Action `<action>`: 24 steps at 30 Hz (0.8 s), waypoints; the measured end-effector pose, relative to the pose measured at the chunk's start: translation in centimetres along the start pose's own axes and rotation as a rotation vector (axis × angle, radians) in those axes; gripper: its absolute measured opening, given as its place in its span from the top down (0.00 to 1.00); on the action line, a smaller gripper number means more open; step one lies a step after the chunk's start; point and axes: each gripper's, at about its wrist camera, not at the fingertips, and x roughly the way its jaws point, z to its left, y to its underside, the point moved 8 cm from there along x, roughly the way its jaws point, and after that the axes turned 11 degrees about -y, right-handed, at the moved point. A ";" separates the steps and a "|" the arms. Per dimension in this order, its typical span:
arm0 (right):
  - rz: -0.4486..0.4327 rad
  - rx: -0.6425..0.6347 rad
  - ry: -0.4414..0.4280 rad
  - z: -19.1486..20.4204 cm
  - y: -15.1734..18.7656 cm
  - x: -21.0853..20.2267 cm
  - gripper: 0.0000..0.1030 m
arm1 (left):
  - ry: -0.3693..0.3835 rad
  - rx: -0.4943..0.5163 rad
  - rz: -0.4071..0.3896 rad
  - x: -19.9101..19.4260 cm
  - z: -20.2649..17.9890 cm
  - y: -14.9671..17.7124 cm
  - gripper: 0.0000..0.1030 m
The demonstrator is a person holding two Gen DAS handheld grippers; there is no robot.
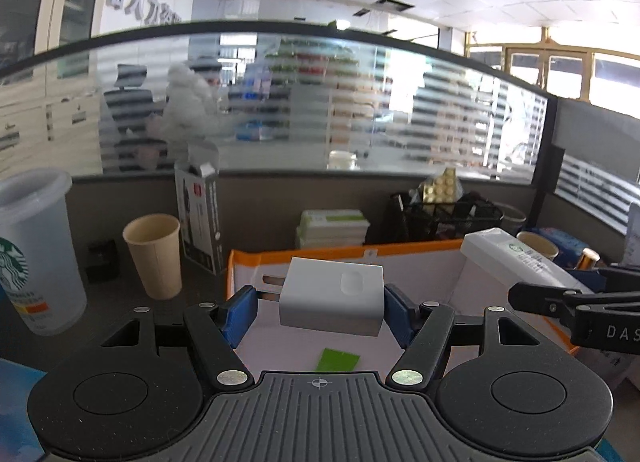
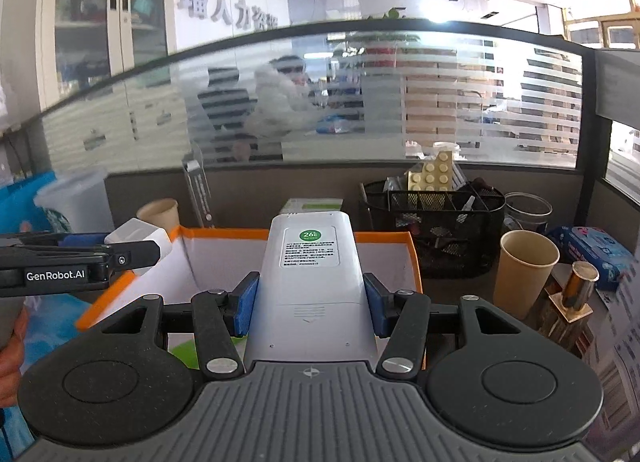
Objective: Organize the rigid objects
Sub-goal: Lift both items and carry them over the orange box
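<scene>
Dark grey desk (image 1: 120, 302) bearing orange-rimmed box (image 2: 384, 240), paper cups (image 1: 154, 256), mesh organizer (image 2: 440, 229).

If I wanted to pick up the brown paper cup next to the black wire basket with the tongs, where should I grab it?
Grab the paper cup around its middle, coming from the side. It stands upright and open, so its round wall offers two opposite faces to squeeze. Come from the front, since the wire basket sits close on its left and a gold-capped bottle on its right. Squeeze gently; the thin wall probably dents.
</scene>
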 end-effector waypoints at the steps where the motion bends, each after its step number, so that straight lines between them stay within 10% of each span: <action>1: 0.013 -0.003 0.002 -0.1 0.1 0.4 0.51 | -0.002 0.000 0.008 0.4 0.0 0.2 0.35; 24: 0.299 -0.011 0.068 -2.9 2.1 7.3 0.51 | -0.041 0.085 0.107 4.8 -0.9 2.9 0.35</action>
